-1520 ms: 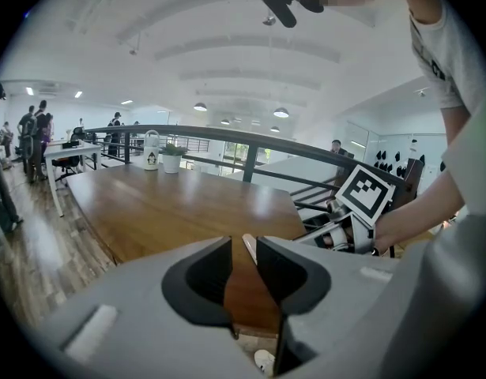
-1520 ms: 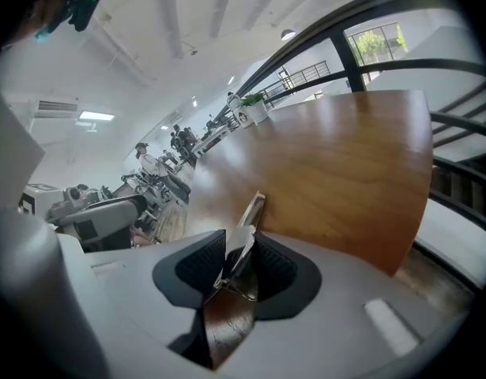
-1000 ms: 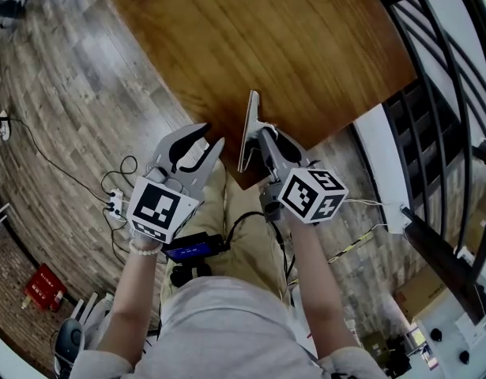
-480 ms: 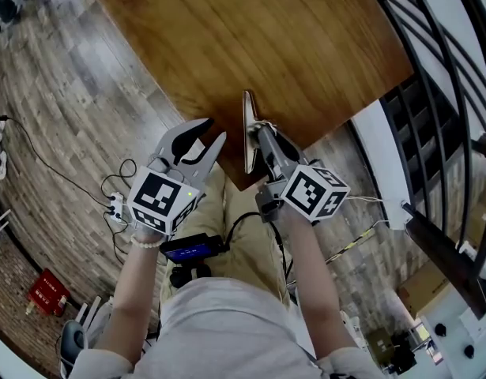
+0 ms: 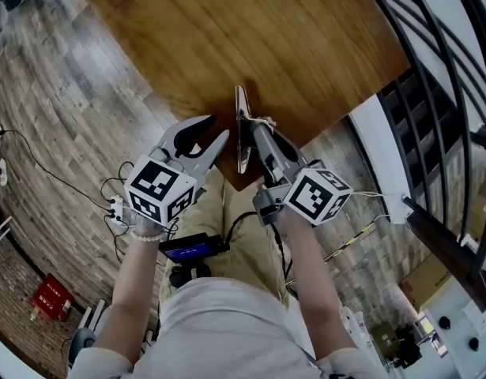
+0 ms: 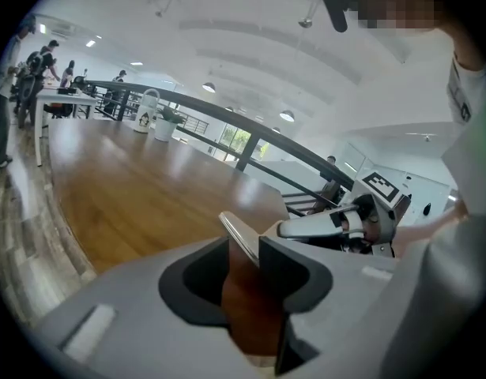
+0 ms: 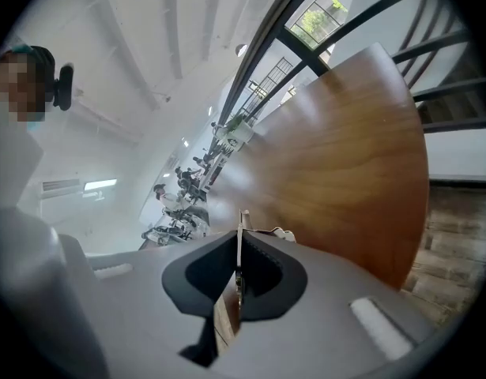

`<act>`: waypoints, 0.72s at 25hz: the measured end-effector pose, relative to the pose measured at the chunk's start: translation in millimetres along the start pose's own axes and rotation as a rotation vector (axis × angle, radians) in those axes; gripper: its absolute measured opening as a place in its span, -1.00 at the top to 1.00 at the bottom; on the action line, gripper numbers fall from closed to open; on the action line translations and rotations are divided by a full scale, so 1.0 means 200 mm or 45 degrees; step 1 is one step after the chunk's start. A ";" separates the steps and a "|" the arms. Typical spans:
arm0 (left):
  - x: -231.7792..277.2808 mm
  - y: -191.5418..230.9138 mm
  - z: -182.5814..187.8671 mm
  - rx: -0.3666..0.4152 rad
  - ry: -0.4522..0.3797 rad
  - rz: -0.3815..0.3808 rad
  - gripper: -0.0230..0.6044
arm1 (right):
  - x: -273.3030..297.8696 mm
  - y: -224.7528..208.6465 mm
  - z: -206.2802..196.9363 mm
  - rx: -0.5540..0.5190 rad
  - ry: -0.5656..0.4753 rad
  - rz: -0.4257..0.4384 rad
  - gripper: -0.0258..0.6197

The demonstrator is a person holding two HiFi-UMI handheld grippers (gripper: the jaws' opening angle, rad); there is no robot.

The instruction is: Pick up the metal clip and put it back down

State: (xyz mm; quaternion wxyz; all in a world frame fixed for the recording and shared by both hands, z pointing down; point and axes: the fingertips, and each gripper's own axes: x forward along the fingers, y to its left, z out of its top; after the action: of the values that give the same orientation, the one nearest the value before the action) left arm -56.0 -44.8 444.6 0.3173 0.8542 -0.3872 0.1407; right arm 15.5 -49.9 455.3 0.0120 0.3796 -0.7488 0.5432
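Observation:
The metal clip (image 5: pixel 241 129) is a thin silvery plate held edge-on over the near corner of the wooden table (image 5: pixel 250 38). My right gripper (image 5: pixel 257 136) is shut on it from the right. In the right gripper view the clip (image 7: pixel 240 247) shows as a narrow vertical blade pinched between the dark pads. My left gripper (image 5: pixel 201 139) hovers just left of the clip, open and holding nothing. In the left gripper view the clip (image 6: pixel 241 238) stands just past the jaw gap, with the right gripper (image 6: pixel 325 226) behind it. Whether the clip touches the table is hidden.
The table corner (image 5: pixel 239 181) ends just in front of my knees. Plank floor (image 5: pixel 61 125) lies to the left, with cables (image 5: pixel 116 192) and a red object (image 5: pixel 49 298). A black railing (image 5: pixel 448 69) and a white ledge (image 5: pixel 377 160) run along the right.
Both grippers have drifted slightly left and away from me. The clip, still in the right gripper, has gone from leaning to nearly upright.

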 end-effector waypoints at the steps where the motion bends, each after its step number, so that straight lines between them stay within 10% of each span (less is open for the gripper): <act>1: 0.01 -0.01 0.00 0.004 0.008 -0.011 0.57 | 0.00 0.01 0.00 0.003 -0.004 0.012 0.84; 18: 0.07 -0.03 0.09 -0.200 -0.038 -0.183 0.42 | -0.05 0.17 0.01 -0.060 -0.028 0.144 0.84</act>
State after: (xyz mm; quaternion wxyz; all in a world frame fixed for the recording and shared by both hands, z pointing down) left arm -41.5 -60.9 435.5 0.3867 0.8543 -0.3395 0.0741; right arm 3.7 -41.4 423.6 -0.0179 0.3424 -0.7816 0.5211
